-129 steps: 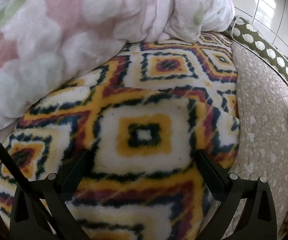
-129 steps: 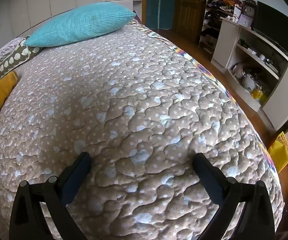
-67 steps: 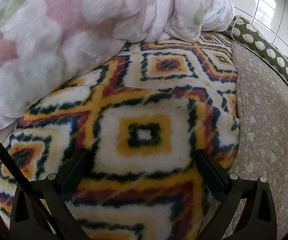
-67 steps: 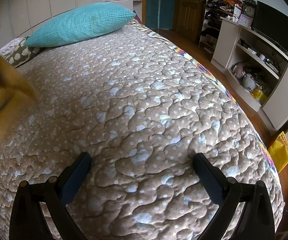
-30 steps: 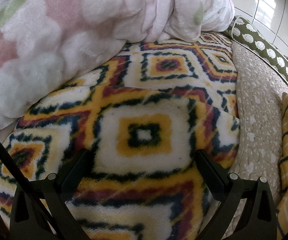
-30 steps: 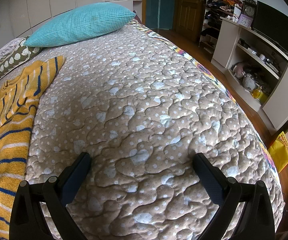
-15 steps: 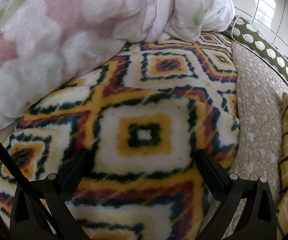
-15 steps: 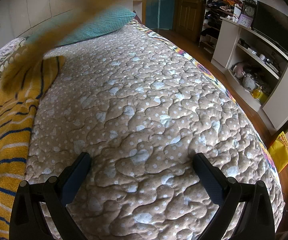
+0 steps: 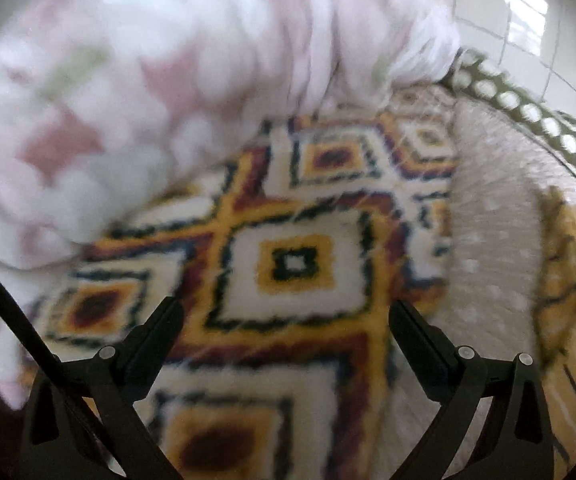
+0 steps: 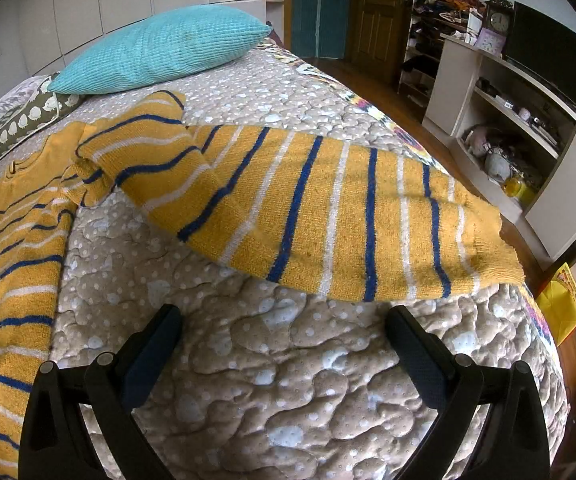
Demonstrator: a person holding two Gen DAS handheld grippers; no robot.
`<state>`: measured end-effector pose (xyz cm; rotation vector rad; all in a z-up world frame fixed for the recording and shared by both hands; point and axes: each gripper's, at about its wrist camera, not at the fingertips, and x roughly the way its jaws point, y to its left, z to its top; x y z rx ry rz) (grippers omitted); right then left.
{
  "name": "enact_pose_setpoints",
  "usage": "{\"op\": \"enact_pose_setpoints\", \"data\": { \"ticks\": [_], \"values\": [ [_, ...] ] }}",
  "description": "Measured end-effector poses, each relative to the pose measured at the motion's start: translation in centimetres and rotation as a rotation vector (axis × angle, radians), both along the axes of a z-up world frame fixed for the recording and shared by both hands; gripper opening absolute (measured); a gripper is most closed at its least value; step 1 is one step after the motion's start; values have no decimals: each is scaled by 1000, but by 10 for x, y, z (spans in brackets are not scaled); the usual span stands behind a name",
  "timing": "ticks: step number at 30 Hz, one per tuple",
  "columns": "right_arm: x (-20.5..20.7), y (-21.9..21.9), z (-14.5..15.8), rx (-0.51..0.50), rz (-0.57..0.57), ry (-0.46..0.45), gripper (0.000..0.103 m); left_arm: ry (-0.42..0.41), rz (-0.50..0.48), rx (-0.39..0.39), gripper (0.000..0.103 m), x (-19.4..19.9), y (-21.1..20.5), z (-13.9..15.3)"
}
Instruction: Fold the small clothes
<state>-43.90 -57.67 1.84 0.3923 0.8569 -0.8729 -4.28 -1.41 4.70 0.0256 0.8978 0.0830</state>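
Sweater in yellow knit with blue and white stripes lies spread on the quilted bed cover, one sleeve stretched across it in front of your right hand-held gripper, whose fingers stand wide apart and hold nothing. Your left hand-held gripper is likewise spread and empty over the diamond-patterned fleece blanket, in a motion-blurred view, with the sweater's edge at its far right.

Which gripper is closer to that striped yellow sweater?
Right. The right gripper hovers just short of the sweater; the left gripper faces a patterned blanket, sweater off to its side.
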Motion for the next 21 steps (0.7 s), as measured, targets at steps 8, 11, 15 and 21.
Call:
{"op": "enact_pose_setpoints", "data": {
  "ticks": [8,11,15,21],
  "values": [
    [3,-3,2,71,8,44,103,-85,-244,-47,102,-103,-86,44],
    [-10,5,24,57,-23,8,82,-26,-344,-94,102,-131,-129,35],
    [-18,75,77,-122,49,-146,78,33,-457,-122,102,-162,-181,10],
    [35,162,88,-31,358,-243,59,86,-486,-16,99,-179,-223,-25]
  ]
}}
